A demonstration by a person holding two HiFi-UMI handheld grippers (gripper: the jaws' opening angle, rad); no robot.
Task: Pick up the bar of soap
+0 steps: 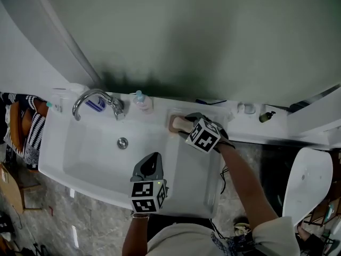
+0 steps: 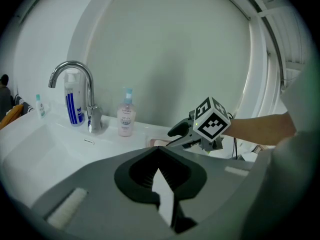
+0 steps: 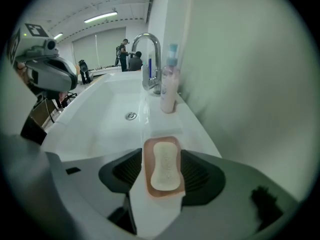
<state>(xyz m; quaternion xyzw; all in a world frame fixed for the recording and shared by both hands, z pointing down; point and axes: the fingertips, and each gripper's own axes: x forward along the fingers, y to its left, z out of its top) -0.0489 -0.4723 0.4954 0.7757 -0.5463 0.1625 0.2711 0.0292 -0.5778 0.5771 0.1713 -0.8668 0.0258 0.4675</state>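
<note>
A pale bar of soap (image 3: 165,166) lies in a pink dish (image 3: 164,190) on the white sink's ledge. My right gripper (image 3: 164,160) is open, one jaw on each side of the dish, not touching the soap. In the head view the dish (image 1: 175,124) shows at the ledge's right end, partly under the right gripper (image 1: 182,126). My left gripper (image 1: 154,159) hovers over the basin's front part, shut and holding nothing. In the left gripper view its jaws (image 2: 161,176) point toward the right gripper (image 2: 176,132) and the dish (image 2: 159,143).
A chrome faucet (image 1: 96,97) and a pink pump bottle (image 1: 141,101) stand on the ledge left of the dish, with a blue-and-white bottle (image 2: 74,101) behind the faucet. The basin (image 1: 80,153) has a drain (image 1: 122,142). The wall rises just behind the ledge.
</note>
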